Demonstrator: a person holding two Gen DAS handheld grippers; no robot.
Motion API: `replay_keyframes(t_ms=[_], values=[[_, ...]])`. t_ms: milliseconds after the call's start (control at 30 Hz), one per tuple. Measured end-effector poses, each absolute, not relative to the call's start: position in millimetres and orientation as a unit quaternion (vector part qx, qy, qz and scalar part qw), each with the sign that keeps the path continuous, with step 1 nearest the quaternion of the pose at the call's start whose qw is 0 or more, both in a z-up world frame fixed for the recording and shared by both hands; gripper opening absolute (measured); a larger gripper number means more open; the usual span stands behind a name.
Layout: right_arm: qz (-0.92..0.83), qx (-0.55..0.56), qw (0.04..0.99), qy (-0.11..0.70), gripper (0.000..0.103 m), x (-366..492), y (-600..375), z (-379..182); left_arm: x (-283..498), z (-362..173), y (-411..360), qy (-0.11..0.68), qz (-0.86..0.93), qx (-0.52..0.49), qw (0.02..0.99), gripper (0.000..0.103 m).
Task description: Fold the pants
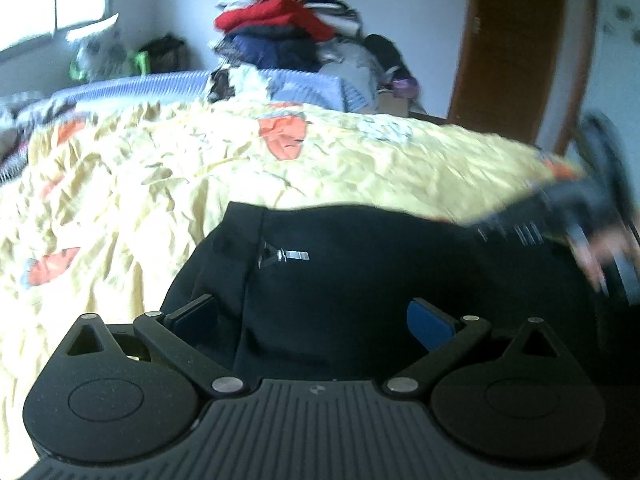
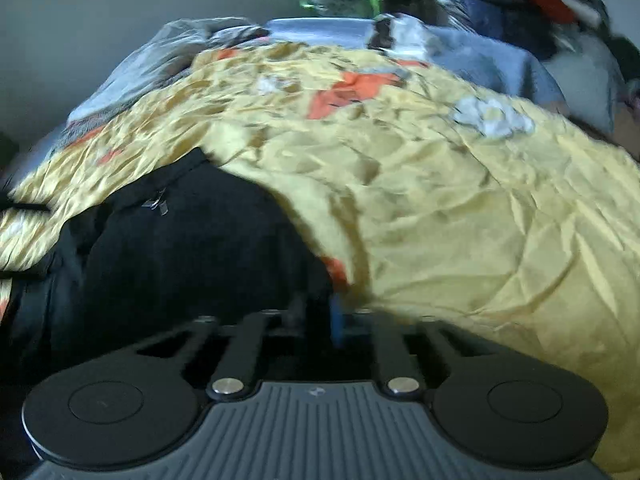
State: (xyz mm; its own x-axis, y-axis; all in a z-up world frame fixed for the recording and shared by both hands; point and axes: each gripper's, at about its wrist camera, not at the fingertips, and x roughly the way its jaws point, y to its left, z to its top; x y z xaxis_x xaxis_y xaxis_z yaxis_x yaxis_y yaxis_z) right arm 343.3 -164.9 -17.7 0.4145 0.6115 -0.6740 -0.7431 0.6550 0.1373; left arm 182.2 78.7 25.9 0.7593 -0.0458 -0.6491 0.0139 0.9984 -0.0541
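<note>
bedspread: yellow, orange patches (image 1: pixel 160 184), crumpled, fills mid frame in both views
clothes pile: red, blue, dark items (image 1: pixel 288 28), top centre, left view
pants: black (image 1: pixel 360 264), flat on bedspread, lower centre in left view, lower left in right view (image 2: pixel 168 248)
left gripper: (image 1: pixel 316 320) jaws wide, over pants fabric, pads not pressing
right gripper: (image 2: pixel 316 316) jaws closed narrow at pants edge; grip on fabric unclear, blurred

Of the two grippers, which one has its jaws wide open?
The left gripper: its jaws stand wide apart over the black pants, while the right gripper is shut.
</note>
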Motion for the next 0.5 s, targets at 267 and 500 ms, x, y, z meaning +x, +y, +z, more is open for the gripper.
replay_keyframes(t_ms=[267, 500], values=[[0.412, -0.276, 0.836, 0.235, 0.004, 240.2, -133.9, 2.6, 285.9, 21.6, 122.5, 0.426, -0.034, -0.232, 0.874, 0.101], [0.421, -0.370, 0.808, 0.182, 0.004, 176.4, -120.8, -2.8, 327.6, -5.4, 140.2, 0.477, -0.052, -0.327, 0.814, 0.095]])
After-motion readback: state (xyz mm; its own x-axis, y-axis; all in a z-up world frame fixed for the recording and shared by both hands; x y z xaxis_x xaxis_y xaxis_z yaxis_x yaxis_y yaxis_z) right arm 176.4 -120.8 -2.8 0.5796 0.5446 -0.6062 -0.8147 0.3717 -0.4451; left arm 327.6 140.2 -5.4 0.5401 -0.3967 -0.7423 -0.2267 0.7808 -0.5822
